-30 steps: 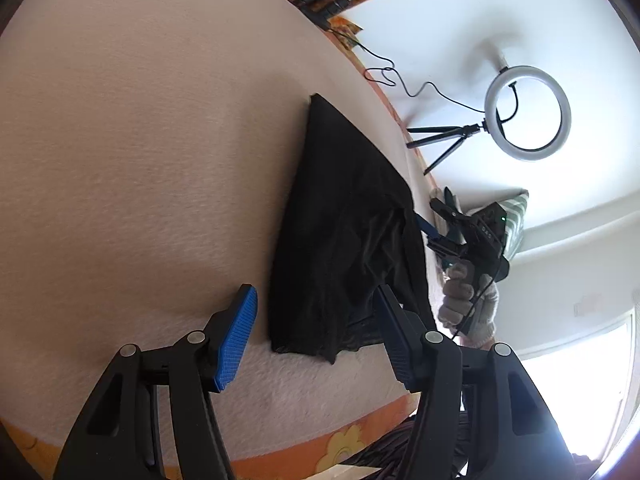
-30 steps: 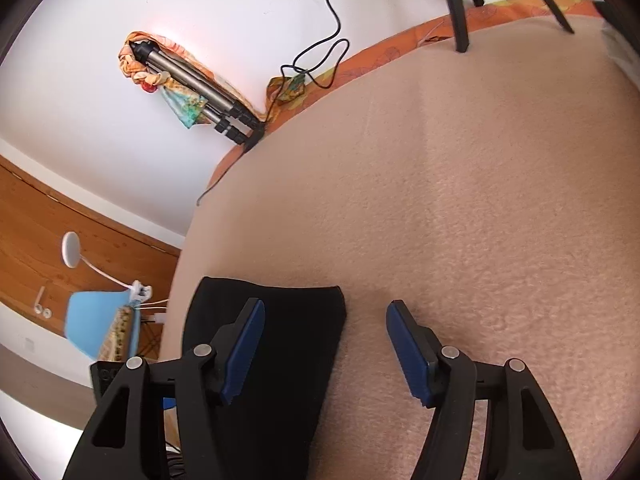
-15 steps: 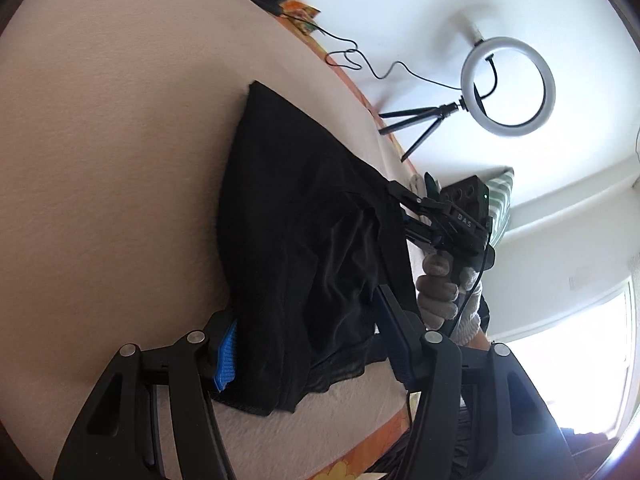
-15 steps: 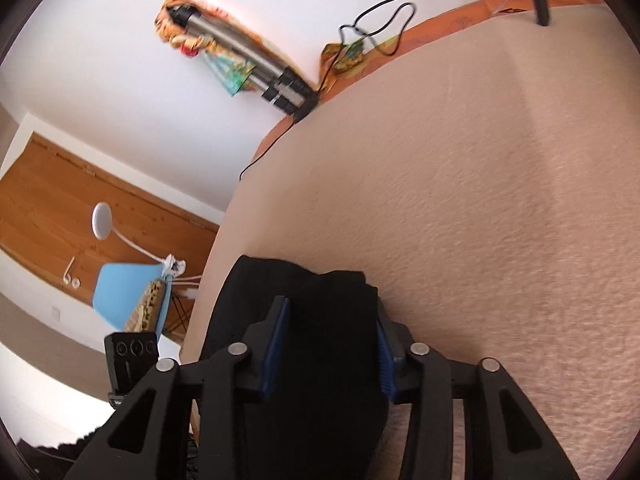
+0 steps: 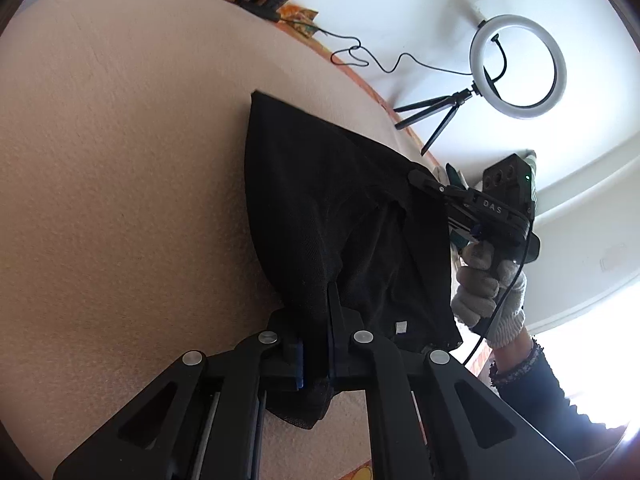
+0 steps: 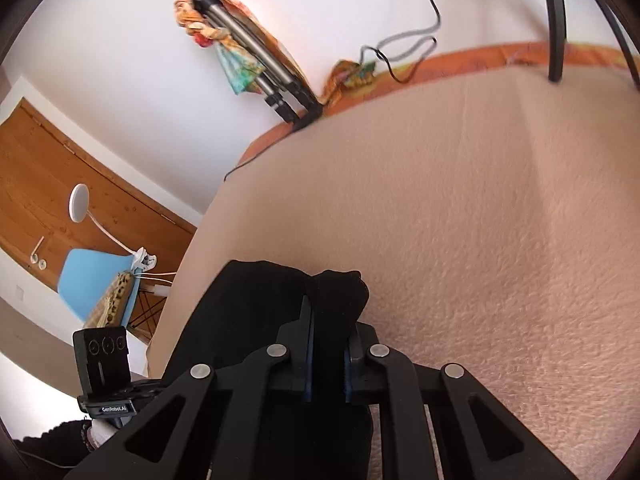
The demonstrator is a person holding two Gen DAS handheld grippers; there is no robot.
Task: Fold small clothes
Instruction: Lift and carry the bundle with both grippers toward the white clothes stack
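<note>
A small black garment (image 5: 320, 216) lies on the peach blanket (image 5: 120, 160), its near edge raised. My left gripper (image 5: 316, 360) is shut on the garment's near corner, cloth bunched between the blue pads. My right gripper (image 6: 326, 364) is shut on another corner of the garment (image 6: 256, 312). In the left wrist view the right gripper (image 5: 424, 184) shows at the garment's far right edge, held by a gloved hand (image 5: 486, 284). The left gripper's camera housing (image 6: 104, 364) shows at the lower left of the right wrist view.
A ring light on a small tripod (image 5: 516, 60) stands at the blanket's far edge. A folded tripod (image 6: 256, 64) leans on the white wall, with a black cable (image 6: 404, 48) trailing. A blue chair (image 6: 96, 280) and a wooden door (image 6: 60, 192) stand beyond the bed.
Both grippers moved onto the garment and went from open to shut on its corners. The near edge of the cloth has lifted and bunched.
</note>
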